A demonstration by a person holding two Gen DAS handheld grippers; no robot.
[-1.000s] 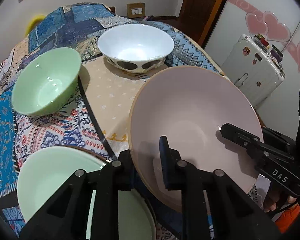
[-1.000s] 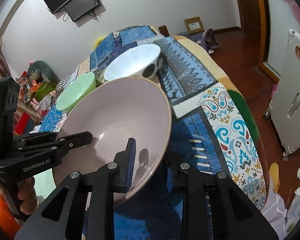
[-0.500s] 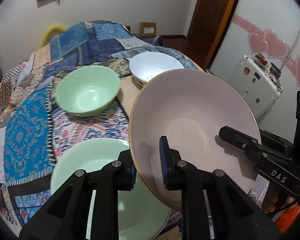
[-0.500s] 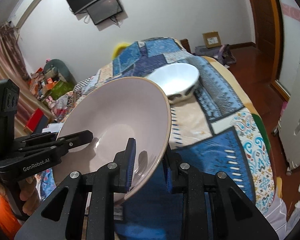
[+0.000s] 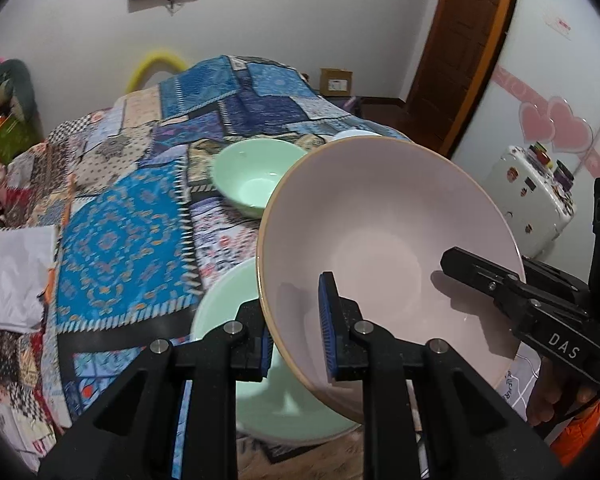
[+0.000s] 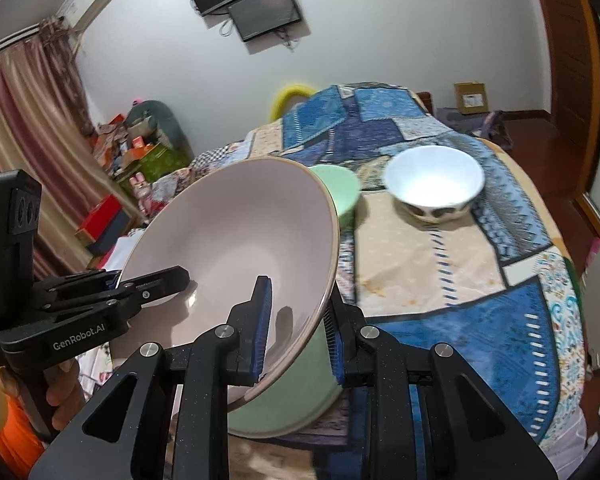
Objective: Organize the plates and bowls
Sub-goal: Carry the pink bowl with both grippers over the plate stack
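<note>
Above the green plate (image 5: 220, 316), each hand-held gripper, left (image 5: 296, 336) and right (image 6: 296, 332), clamps opposite rims of the pink bowl (image 5: 384, 248), sharing its weight, tilted.

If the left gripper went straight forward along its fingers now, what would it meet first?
Probably the small green bowl on the patchwork cloth, since the left gripper, clamped on the pink bowl's rim, points toward it; depth is unclear.

left tongs (image 5: 296, 334): matte black, blue ribbed pads, silver screws, "GenRobot.AI" in white | right tongs (image 6: 296, 334): same build, "DAS" in white | sleeve (image 6: 10, 440): orange
</note>
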